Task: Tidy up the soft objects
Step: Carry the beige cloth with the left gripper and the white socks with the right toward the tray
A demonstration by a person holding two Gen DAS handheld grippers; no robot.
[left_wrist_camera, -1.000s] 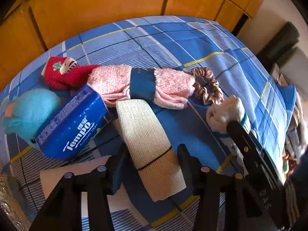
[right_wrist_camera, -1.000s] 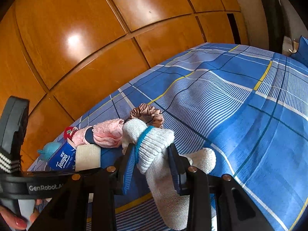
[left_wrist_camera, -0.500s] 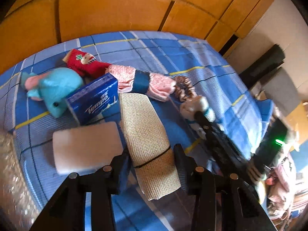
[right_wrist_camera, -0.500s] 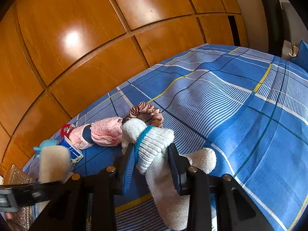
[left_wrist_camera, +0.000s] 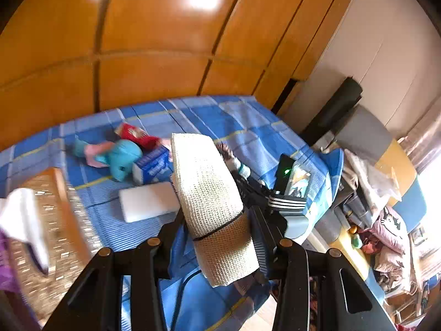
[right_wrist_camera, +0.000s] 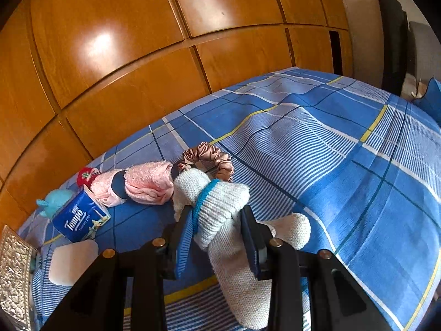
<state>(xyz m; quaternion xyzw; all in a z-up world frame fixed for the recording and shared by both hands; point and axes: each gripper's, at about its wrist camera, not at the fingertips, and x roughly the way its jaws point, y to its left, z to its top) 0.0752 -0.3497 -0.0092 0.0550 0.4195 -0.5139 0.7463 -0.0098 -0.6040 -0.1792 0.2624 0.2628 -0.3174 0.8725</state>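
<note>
Coarse mesh cloth (left_wrist_camera: 209,201), ribbed sock (right_wrist_camera: 220,207)

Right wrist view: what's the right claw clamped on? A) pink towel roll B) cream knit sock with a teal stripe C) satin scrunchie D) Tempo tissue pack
B: the right claw is shut on the cream knit sock, its two fingers pressing either side of the teal-striped cuff.

Blue plaid bedspread (right_wrist_camera: 344,165), pink towel (right_wrist_camera: 148,183), cream sock (right_wrist_camera: 220,204), orange wardrobe (right_wrist_camera: 137,55).

glossy wooden wardrobe (right_wrist_camera: 132,63), blue plaid bedspread (right_wrist_camera: 344,149)
</note>
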